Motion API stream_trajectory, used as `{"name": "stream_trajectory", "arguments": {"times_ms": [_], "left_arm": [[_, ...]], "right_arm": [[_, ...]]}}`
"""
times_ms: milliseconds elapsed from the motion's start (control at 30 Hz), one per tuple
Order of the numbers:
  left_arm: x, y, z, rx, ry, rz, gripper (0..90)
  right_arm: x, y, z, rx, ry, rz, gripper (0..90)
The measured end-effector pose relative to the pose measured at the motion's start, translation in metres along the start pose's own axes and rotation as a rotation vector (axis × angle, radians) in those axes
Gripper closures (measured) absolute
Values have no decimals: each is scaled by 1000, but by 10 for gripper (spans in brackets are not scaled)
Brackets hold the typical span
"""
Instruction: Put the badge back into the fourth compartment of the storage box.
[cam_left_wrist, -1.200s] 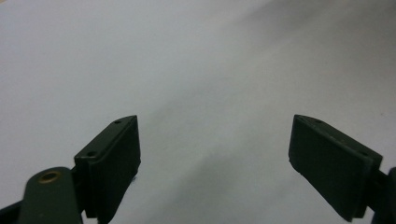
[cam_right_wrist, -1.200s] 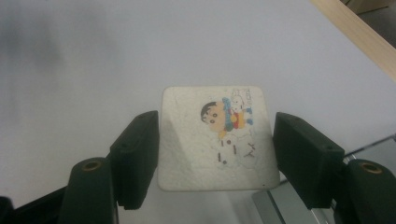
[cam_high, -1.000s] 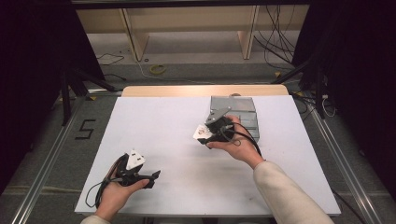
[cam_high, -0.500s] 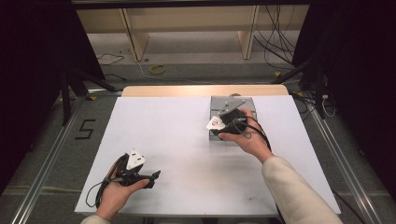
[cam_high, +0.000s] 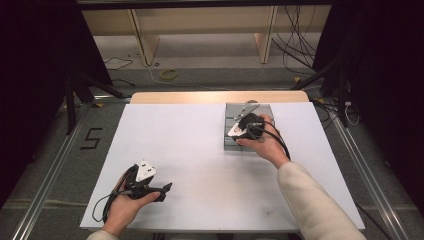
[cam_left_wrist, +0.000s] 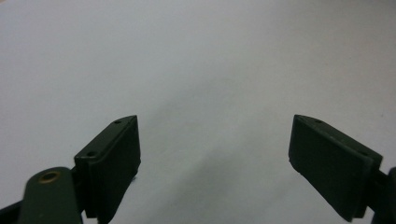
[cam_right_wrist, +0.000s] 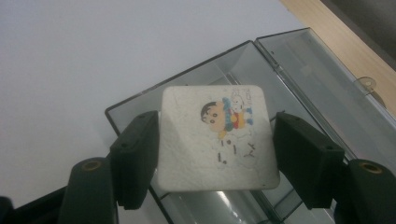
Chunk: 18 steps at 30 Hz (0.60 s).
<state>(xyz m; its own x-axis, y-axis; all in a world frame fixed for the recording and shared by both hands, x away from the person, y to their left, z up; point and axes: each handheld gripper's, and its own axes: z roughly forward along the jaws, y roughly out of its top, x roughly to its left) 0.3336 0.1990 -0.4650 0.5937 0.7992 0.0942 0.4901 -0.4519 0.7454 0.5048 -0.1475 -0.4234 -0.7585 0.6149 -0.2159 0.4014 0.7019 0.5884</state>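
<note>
We see a white square tile (cam_right_wrist: 215, 139) with rounded corners and a crackled face, printed with a small cartoon child in red and blue near its upper right. It sits between the two jaws of the right gripper (cam_right_wrist: 215, 161), which press on its left and right edges and hold it above a clear plastic case (cam_right_wrist: 280, 70) lying open on the white bench (cam_right_wrist: 70, 56). The case has dividers inside, and its lid lies flat on the far side, toward the bench's wooden edge.

In the high view, the right hand (cam_high: 265, 145) reaches forward over the case (cam_high: 231, 142), sleeve trailing back to the lower right, with the right gripper (cam_high: 245, 126) angled down onto it; there the tile is too small for us to make out. The left hand (cam_high: 127, 205) rests near the front left corner of the bench (cam_high: 200, 165), its gripper (cam_high: 159, 189) pointing right. The left gripper view shows that gripper (cam_left_wrist: 215, 154) with jaws spread wide over bare bench, holding nothing.
</note>
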Motion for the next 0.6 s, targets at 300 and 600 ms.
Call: {"name": "stream_trajectory", "arguments": {"times_ms": [300, 600], "left_arm": [[0, 0, 0, -1, 0, 0, 162], [0, 0, 1, 2, -2, 1, 162]], "right_arm": [[5, 8, 18, 91, 6, -19, 339], [6, 11, 25, 120, 9, -19, 339]]}}
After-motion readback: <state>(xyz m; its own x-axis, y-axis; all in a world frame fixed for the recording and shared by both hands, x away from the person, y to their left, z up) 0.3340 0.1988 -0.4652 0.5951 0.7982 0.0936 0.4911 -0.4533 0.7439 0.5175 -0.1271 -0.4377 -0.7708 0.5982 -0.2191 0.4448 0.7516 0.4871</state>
